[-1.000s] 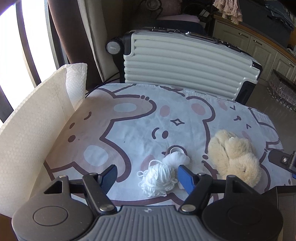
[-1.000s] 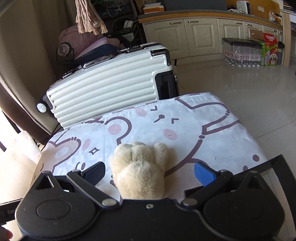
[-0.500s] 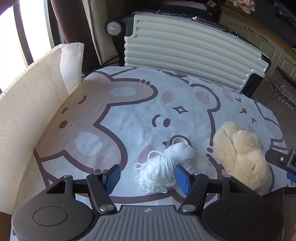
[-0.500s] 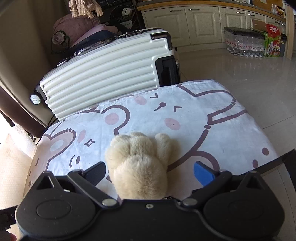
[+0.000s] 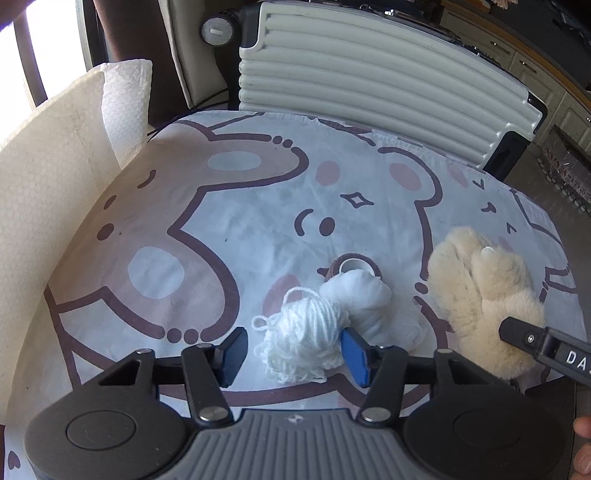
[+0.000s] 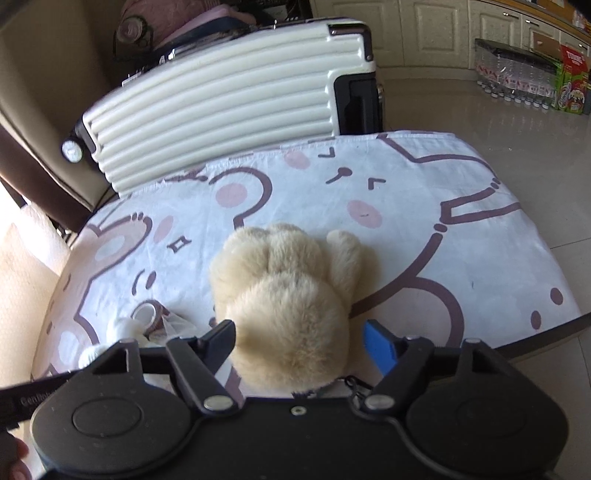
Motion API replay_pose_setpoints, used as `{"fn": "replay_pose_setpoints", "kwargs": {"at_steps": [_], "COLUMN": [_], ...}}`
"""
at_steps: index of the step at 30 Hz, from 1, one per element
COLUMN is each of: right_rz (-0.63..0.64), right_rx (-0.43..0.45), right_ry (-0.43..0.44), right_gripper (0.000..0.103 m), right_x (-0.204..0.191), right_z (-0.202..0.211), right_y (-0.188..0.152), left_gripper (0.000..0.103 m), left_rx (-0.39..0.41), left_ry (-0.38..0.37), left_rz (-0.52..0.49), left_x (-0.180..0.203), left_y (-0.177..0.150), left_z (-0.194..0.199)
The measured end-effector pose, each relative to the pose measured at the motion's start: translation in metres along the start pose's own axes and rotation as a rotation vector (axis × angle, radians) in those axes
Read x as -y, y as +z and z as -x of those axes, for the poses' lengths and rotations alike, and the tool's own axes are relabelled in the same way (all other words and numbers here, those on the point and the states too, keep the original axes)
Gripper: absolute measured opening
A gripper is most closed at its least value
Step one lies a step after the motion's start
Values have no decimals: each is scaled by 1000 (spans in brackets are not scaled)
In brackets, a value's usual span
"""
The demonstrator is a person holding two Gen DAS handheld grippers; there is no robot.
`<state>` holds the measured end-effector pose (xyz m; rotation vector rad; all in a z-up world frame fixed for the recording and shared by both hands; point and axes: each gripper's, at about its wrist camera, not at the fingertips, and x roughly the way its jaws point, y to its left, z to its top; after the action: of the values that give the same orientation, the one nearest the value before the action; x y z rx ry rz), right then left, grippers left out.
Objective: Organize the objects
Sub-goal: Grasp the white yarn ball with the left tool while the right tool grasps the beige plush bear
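Ribbed white suitcase point(image 5: 373, 70) lies on its side against the far edge of the bench point(image 5: 229, 206), which is covered in a bear-print cloth. Kitchen cabinets point(image 6: 436, 33) and a pack of bottles point(image 6: 517, 77) sit on the floor beyond. Folded bubble-wrap sheet point(image 5: 48, 184) stands up along the bench's left edge. Beige plush toy point(image 6: 291, 295) lies on the right part of the bench, front half between the right gripper point(image 6: 299, 341) fingers; fingers spread wide, the left pad just touching the fur, the blue right pad clear of it. White cloth bundle point(image 5: 364, 299) sits left of the plush, touching a white yarn ball point(image 5: 306, 339). Yarn ball sits between the left gripper point(image 5: 291, 352) fingers; fingers parted, right pad against the yarn, left pad apart from it. Small tape roll point(image 5: 352, 266) lies just behind the cloth bundle, partly hidden by it.
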<state>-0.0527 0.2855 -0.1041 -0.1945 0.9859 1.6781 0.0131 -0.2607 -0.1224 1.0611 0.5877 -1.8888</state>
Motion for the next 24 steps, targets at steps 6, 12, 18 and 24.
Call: {"fn": "replay_pose_setpoints", "kwargs": {"at_steps": [6,12,18,24], "right_rz": [3,11,35,52], "right_rx": [-36,-50,-78,-89], "right_ry": [16,14,28,25], "right_gripper": [38,25,2,1], "right_x": [1,-2,-8,-11], "right_z": [-4,3,14,28], "right_y": [-1,0,-4,-10], "left_gripper": [30,24,0,0], "left_rx": [-6,-16,-27,-14], "left_ry": [-31,-50,-59,-71], "left_rz": [18,29,42,44], "left_x": [-2,-6,-14,-21], "left_y": [2,3,1,-1], "left_z": [-1,2,13,27]}}
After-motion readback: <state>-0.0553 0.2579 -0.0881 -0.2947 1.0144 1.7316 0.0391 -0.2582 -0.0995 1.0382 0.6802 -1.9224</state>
